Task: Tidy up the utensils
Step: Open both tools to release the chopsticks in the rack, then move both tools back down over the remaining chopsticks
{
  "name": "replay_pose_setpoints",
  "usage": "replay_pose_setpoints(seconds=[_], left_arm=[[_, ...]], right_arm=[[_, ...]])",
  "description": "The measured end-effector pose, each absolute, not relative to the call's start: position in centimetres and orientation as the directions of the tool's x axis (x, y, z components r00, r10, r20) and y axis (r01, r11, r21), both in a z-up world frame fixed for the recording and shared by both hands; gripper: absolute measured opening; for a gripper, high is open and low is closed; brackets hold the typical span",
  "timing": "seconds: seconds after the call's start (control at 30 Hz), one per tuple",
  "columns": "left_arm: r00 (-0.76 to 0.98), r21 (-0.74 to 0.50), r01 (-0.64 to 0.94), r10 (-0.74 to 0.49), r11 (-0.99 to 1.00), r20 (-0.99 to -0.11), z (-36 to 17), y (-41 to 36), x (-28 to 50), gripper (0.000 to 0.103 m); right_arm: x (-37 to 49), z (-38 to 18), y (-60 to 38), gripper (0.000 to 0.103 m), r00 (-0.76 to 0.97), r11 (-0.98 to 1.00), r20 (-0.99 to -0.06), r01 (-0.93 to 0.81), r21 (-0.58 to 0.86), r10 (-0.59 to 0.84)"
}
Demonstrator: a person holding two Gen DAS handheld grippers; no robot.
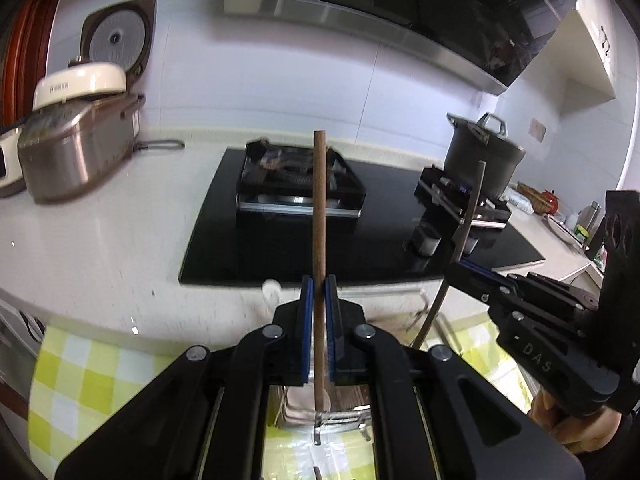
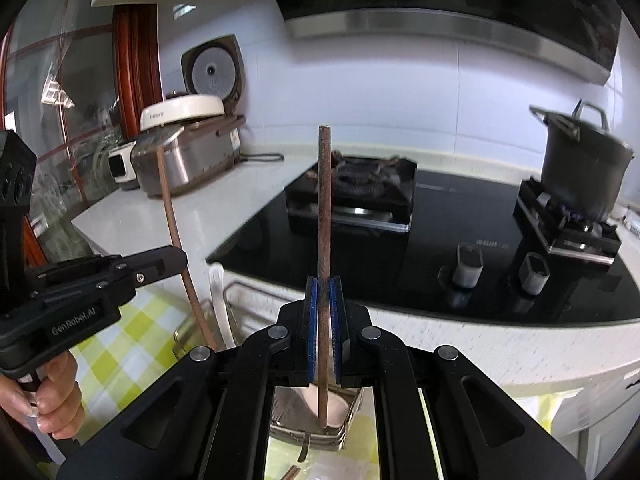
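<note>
My left gripper is shut on a brown wooden chopstick that stands upright between its blue pads. My right gripper is shut on a second, darker chopstick, also upright. Each gripper shows in the other's view: the right gripper with its chopstick at right, the left gripper with its chopstick at left. Below both grippers sits a metal utensil holder on a yellow-checked cloth; both chopsticks' lower ends hang just above it.
A black gas hob lies ahead on the white counter. A dark pot stands on the right burner, which is lit. An open rice cooker stands back left. A range hood hangs above.
</note>
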State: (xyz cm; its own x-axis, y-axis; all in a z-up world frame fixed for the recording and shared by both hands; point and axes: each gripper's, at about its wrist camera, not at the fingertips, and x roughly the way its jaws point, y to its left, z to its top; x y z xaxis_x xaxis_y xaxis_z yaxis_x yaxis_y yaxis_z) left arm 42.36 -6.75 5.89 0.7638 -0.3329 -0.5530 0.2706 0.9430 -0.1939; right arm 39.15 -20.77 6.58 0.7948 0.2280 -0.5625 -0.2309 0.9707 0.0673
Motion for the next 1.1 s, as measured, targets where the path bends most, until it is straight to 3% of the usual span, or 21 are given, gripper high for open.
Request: replay_pose_setpoints(seconds=[0.23,0.3,0.37,0.43,0.47,0.6,0.73,0.83,0.93,1.1], left_arm=[[0.749,-0.21,0.242,-0.32,0.947,-0.58,3.5,-5.5,42.5,0.006],[0.741,-0.211,0.249,-0.326,0.945,-0.587,3.3,-5.3,42.4,0.011],[0.736,-0.213,0.26,-0.336,0.942,-0.587,3.3,-5.3,42.1,0.04],[0.747,-0.21,0.257,-0.332,0.943,-0.576,3.4,-5.1,41.4,0.056],[0.753,-0.207,0.249,-0.324,0.946,-0.573,3.6,-5.0,41.1,0.056],[0.769,-0.207,0.227,-0.305,0.952,-0.562,4.8,-3.8,39.4,0.059],[0.809,-0.164,0.196,-0.254,0.967,-0.531,6.5,-2.3,36.6,0.074],[0.827,-0.122,0.169,-0.208,0.978,-0.522,7.0,-1.1,34.1,0.078],[0.827,-0.093,0.139,-0.167,0.986,-0.537,6.4,-0.1,31.9,0.088],[0.794,-0.08,0.111,-0.137,0.991,-0.592,2.6,1.1,28.7,0.091]], right_arm=[[39.2,5.5,-21.8,0.01,0.774,0.973,-0.59,-0.2,0.12,0.231],[38.8,5.5,-22.0,0.01,0.773,0.972,-0.589,-0.196,0.129,0.234],[38.5,5.7,-22.1,0.018,0.769,0.971,-0.593,-0.196,0.138,0.239],[37.9,6.0,-22.2,0.052,0.771,0.971,-0.589,-0.191,0.146,0.241],[37.4,6.3,-22.3,0.055,0.783,0.972,-0.576,-0.187,0.143,0.235],[35.5,7.9,-22.6,0.055,0.8,0.973,-0.554,-0.184,0.139,0.23],[32.3,9.9,-23.3,0.055,0.823,0.973,-0.521,-0.18,0.142,0.228],[29.7,10.3,-23.9,0.055,0.833,0.975,-0.509,-0.168,0.146,0.219],[27.3,9.6,-24.5,0.056,0.831,0.976,-0.514,-0.155,0.156,0.214],[24.1,4.7,-25.5,0.057,0.791,0.979,-0.584,-0.091,0.181,0.181]])
